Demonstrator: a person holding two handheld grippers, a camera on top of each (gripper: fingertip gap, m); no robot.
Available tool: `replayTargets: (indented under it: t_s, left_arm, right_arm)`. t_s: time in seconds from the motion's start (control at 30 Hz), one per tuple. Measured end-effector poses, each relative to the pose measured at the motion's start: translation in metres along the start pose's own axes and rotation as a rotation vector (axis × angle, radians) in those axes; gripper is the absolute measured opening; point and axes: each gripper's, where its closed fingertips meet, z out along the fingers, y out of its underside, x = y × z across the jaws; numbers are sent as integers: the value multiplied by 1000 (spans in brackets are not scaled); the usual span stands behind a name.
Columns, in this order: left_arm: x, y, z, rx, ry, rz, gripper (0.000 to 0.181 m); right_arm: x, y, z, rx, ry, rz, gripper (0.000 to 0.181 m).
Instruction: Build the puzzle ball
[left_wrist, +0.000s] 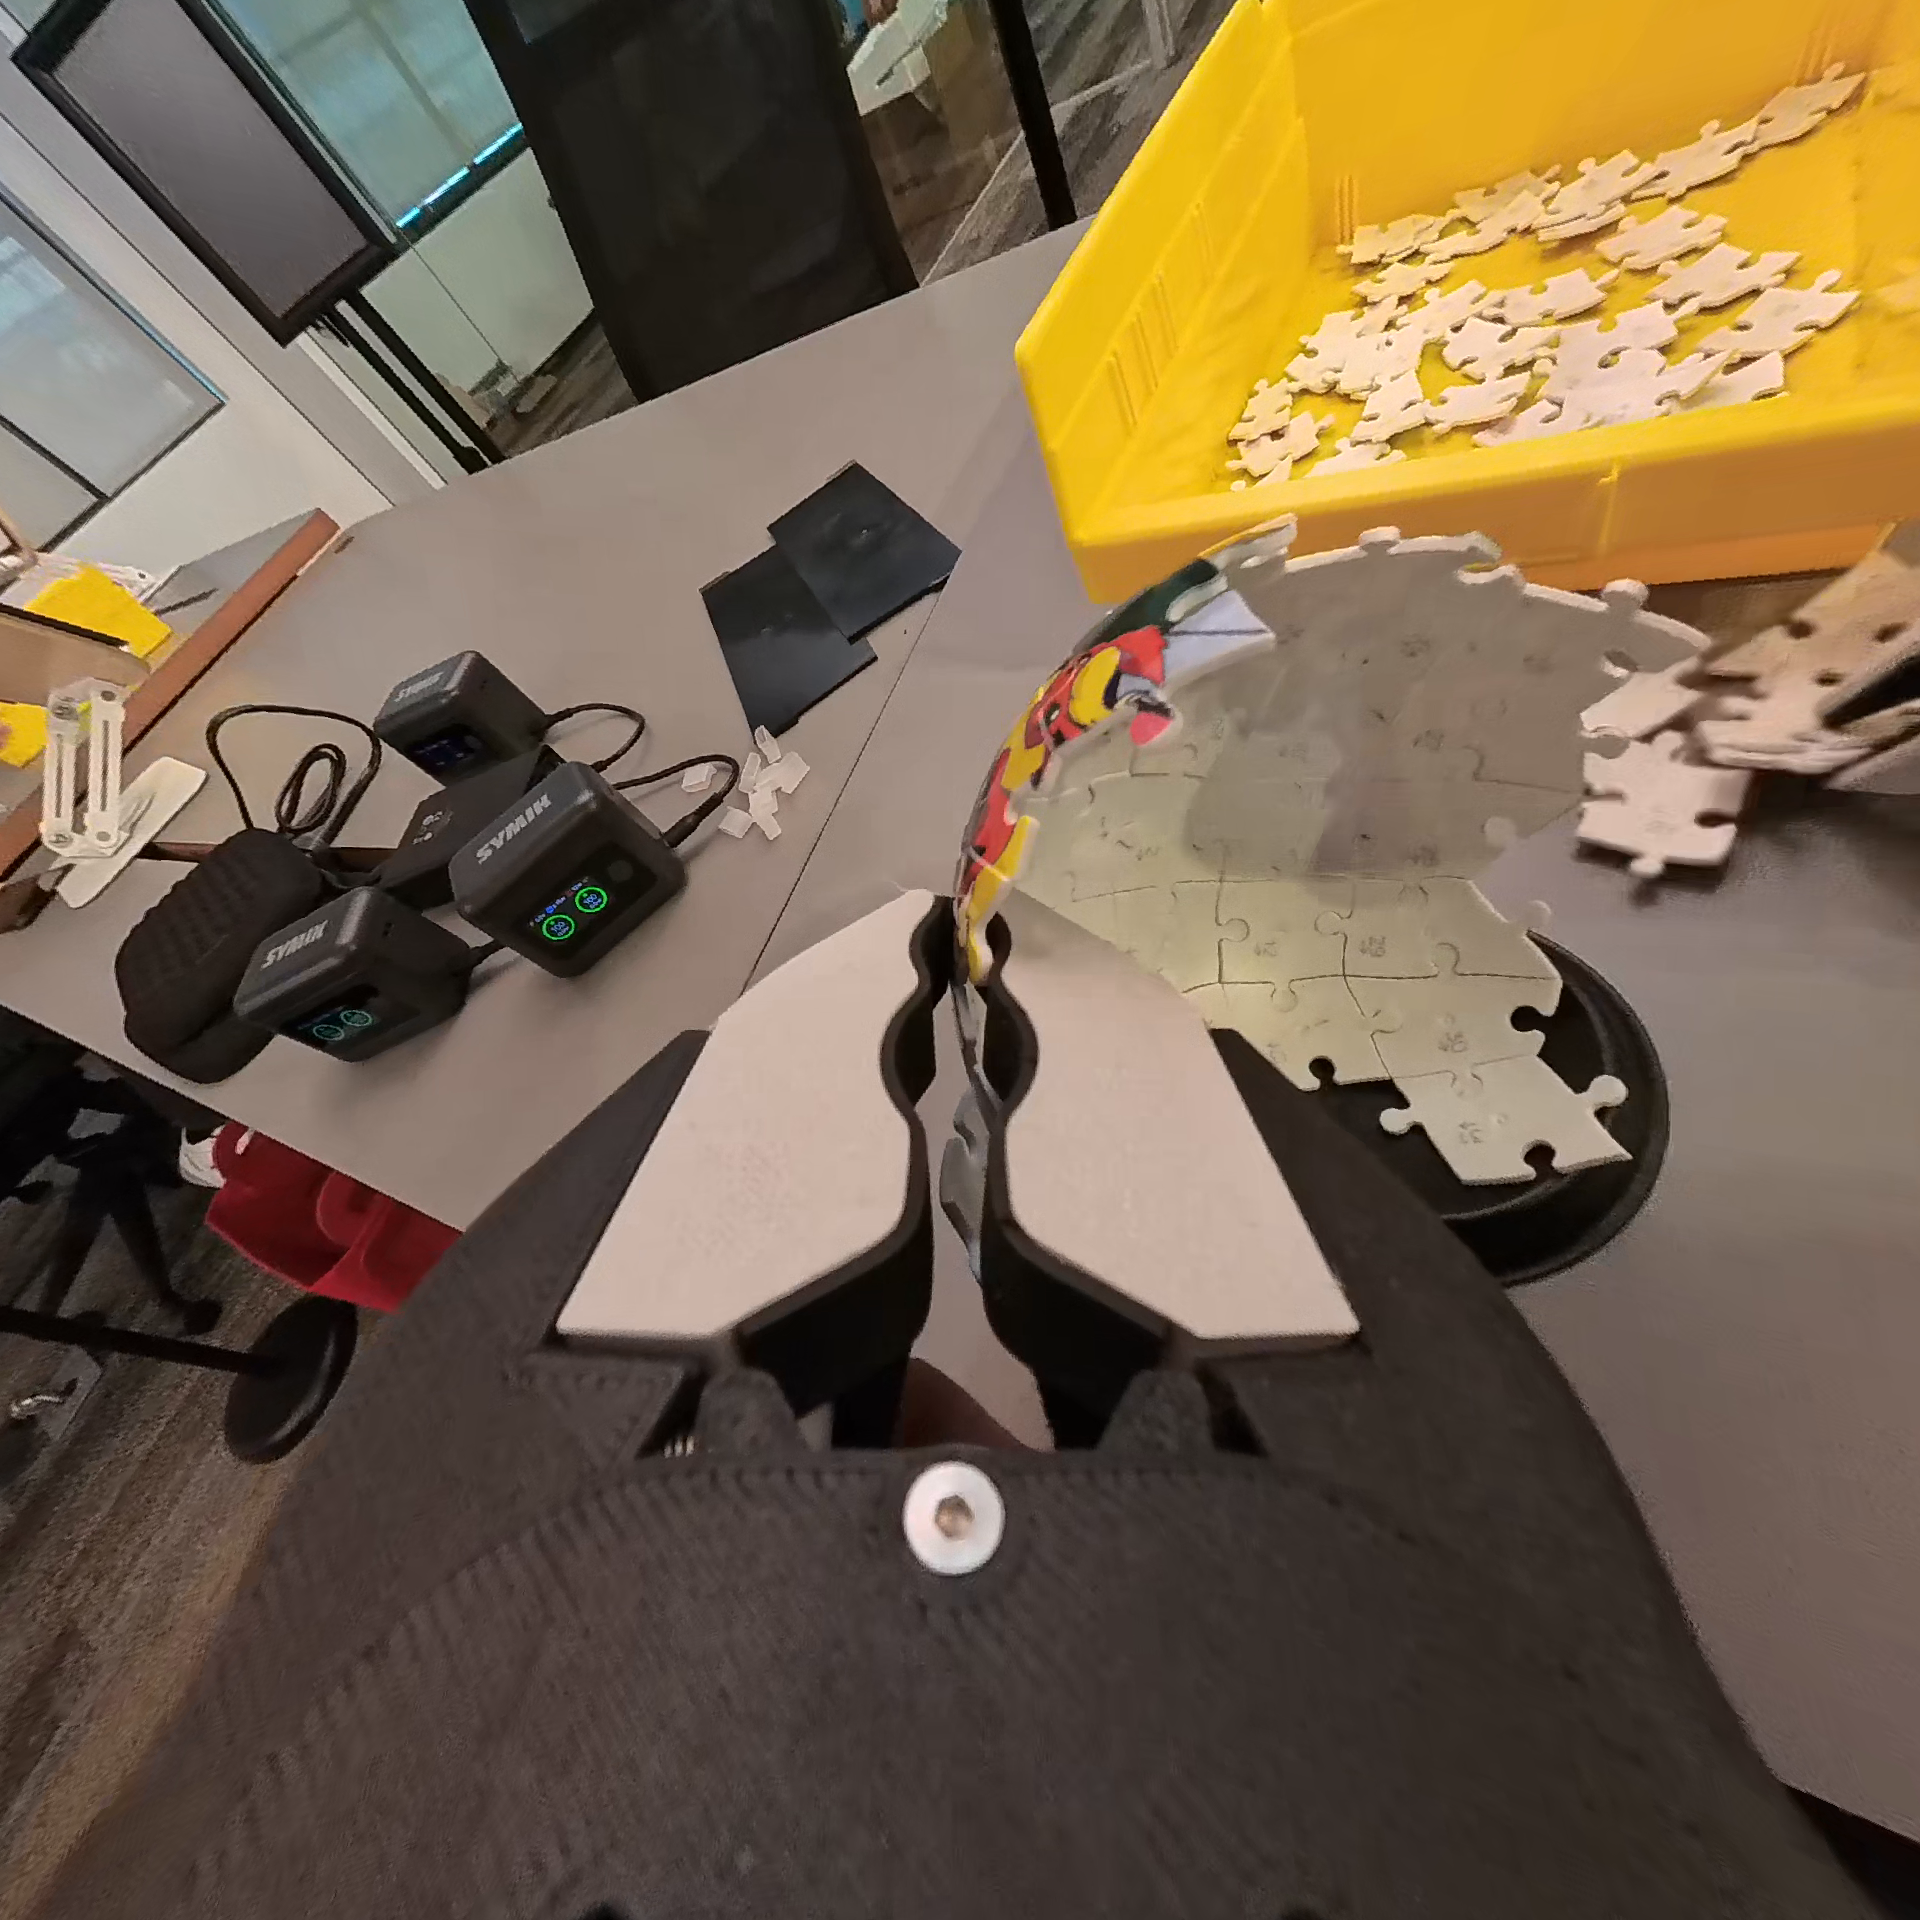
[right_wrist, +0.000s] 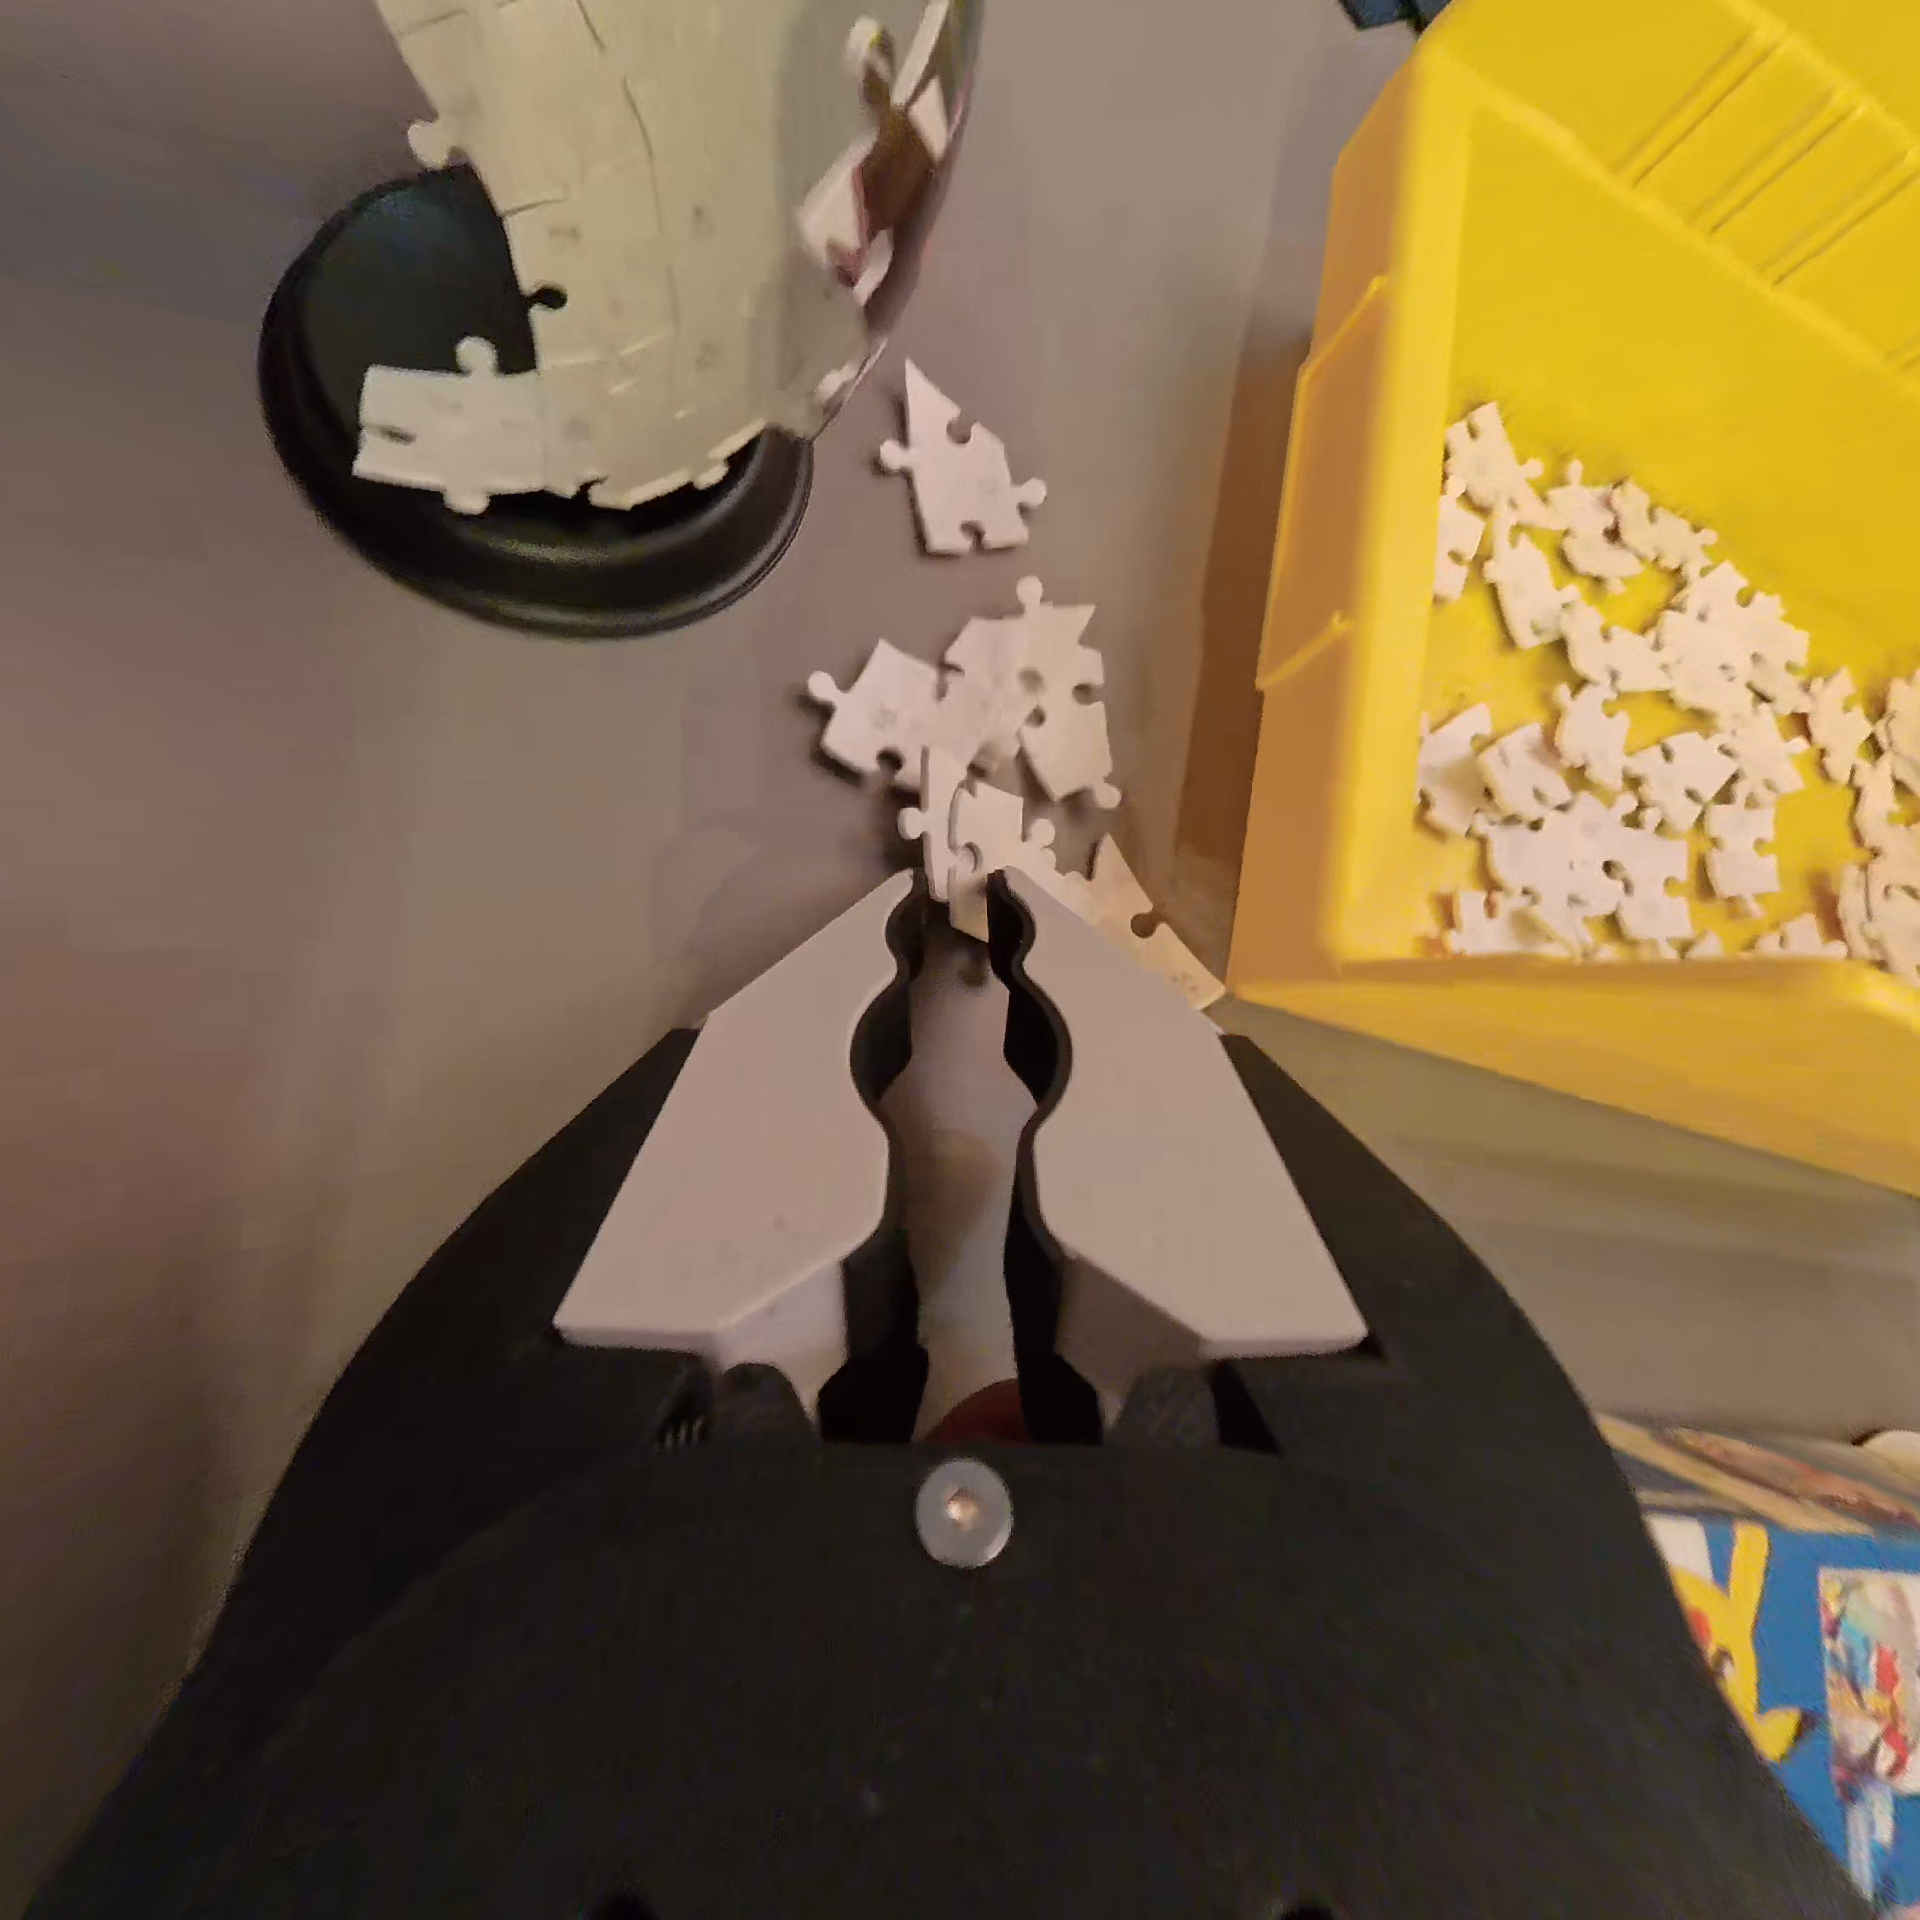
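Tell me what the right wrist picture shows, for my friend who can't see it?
The right gripper pinches a pale puzzle piece at the edge of a small pile of loose pieces on a grey table. Ahead to the left, the half-built puzzle ball sits on a black round stand; a yellow bin of more pieces is on the right.

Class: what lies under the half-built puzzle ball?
A round black stand sits under the puzzle ball, its rim showing. The stand's middle is covered by the shell, so the contact cannot be seen.
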Motion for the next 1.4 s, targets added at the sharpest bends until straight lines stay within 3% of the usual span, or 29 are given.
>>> replayTargets:
  t_s: [0.2,0.23,0.27,0.43,0.57,0.6,0.8,0.97,1.1,1.23,1.3,1.4]
  left_arm:
    - [-3,2,-1,-1,-1,-8,4]
    - [-3,2,-1,0,2,-9,4]
    - [-2,1,0,0,3,-9,4]
    - [-3,3,0,0,0,-12,4]
    - [-3,2,-1,2,1,-11,4]
    - [-3,2,-1,3,2,-10,4]
    - [-2,2,0,6,7,-22,4]
    - [-3,3,0,4,7,-25,4]
    - [-3,3,-1,6,7,-26,4]
    - [-3,3,-2,5,10,-34,4]
    - [-2,3,-2,7,13,-36,4]
    - [-2,3,-1,6,15,-44,4]
  right_arm:
    - [-13,22,-24,-91,-82,-12,13]
    - [-14,23,-26,-103,-90,-3,27]
    - [-13,18,-26,-84,-90,7,36]
    - [-17,-26,-10,71,-128,32,40]
    - [-17,-24,17,21,-158,60,32]
    - [-16,-22,18,12,-158,71,23]
    - [-22,-5,-3,-42,-243,97,15]
    - [3,-34,6,52,-153,164,40]
    - [-9,-28,27,-14,-200,131,36]
    - [-23,-18,14,-62,-279,121,21]
    - [-25,-15,4,-82,-318,153,25]
    - [-4,-31,1,23,-215,203,38]
